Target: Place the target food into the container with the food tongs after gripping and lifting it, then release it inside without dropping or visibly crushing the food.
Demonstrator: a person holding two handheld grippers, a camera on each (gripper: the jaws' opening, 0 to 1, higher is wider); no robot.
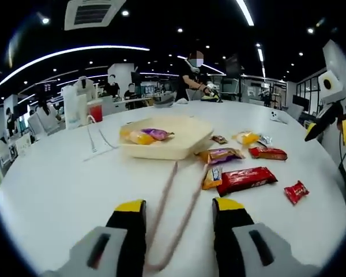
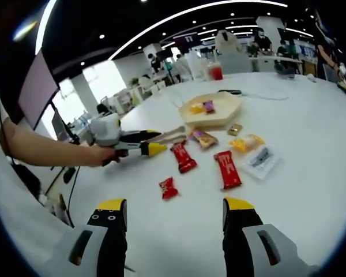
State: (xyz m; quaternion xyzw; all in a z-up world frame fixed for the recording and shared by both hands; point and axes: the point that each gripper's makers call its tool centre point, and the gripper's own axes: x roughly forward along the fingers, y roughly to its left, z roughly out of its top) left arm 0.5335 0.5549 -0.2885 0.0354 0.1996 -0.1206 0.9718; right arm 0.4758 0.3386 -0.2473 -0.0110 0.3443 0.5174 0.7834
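Your left gripper (image 1: 179,210) is clamped on the food tongs (image 1: 172,213), whose tips sit just short of a purple-and-orange snack packet (image 1: 221,155) beside the container (image 1: 167,137). Treat it as light, crinkly, slippery: pinch mid-body, gently. Your right gripper (image 2: 176,209) hangs wide, empty
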